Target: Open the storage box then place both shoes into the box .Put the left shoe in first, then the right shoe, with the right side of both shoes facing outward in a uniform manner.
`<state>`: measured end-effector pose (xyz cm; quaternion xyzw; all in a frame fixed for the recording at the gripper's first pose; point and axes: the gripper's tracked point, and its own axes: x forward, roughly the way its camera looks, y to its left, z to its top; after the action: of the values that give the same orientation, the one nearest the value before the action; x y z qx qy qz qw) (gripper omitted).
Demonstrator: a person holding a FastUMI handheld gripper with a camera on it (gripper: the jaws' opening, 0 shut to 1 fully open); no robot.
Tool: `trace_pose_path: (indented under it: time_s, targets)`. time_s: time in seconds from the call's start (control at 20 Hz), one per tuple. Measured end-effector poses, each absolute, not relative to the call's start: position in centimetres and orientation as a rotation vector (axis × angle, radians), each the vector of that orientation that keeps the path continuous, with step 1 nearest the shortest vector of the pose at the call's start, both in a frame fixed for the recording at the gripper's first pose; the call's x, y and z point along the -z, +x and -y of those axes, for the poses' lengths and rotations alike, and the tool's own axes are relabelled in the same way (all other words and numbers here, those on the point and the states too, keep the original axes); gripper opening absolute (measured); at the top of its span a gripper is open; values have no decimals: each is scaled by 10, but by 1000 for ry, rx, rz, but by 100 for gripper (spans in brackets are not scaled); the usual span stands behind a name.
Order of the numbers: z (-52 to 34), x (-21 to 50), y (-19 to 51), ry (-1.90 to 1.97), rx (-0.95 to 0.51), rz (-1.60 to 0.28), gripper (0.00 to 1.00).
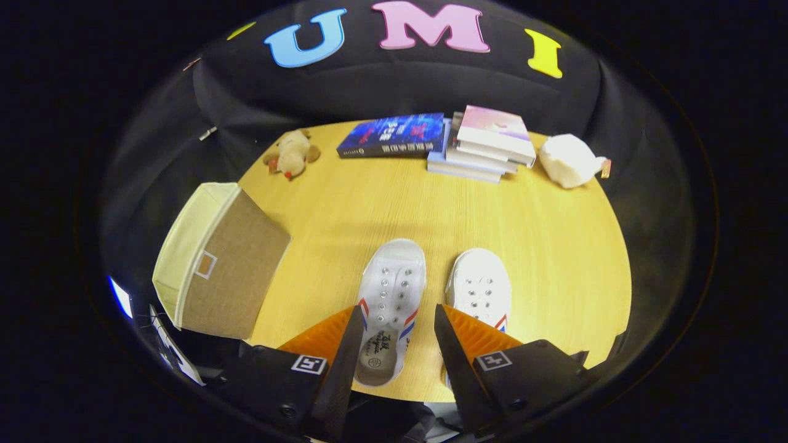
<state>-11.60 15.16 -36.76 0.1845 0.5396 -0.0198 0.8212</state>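
Two white lace-less canvas shoes with red and blue side stripes lie side by side on the wooden table [345,203], toes pointing away from me. My gripper [398,307] is open above the left-hand shoe [392,280]; its heel opening lies between the fingers, which do not press on it. The right-hand shoe [480,286] lies just beyond the right finger, which hides its heel. To the left of the shoes stands the storage box [218,264], cream fabric with a brown flap bearing a small label window; the flap looks shut.
Along the table's far edge lie a brown plush toy [292,154], a blue book [394,136], a stack of books [486,144] and a white soft toy [569,161]. Bare tabletop lies between the shoes and the books.
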Motion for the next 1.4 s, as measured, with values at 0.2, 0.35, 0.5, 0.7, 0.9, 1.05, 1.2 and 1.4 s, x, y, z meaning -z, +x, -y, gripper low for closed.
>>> trace_pose_path:
  time_s: [0.2, 0.35, 0.5, 0.7, 0.9, 1.05, 1.2, 1.4]
  targets:
    - [-153, 412, -120, 381, 59, -1245, 67]
    - [-159, 437, -121, 396, 57, -1294, 68]
    - [-168, 449, -117, 465, 60, -1322, 64]
    - [-158, 455, -124, 478, 83, -1330, 30]
    - [-160, 443, -121, 582, 117, -1301, 10]
    - [-155, 425, -122, 611, 151, -1263, 10]
    - [-151, 393, -117, 648, 170, -1210, 9]
    - [-158, 329, -100, 627, 153, -1134, 9]
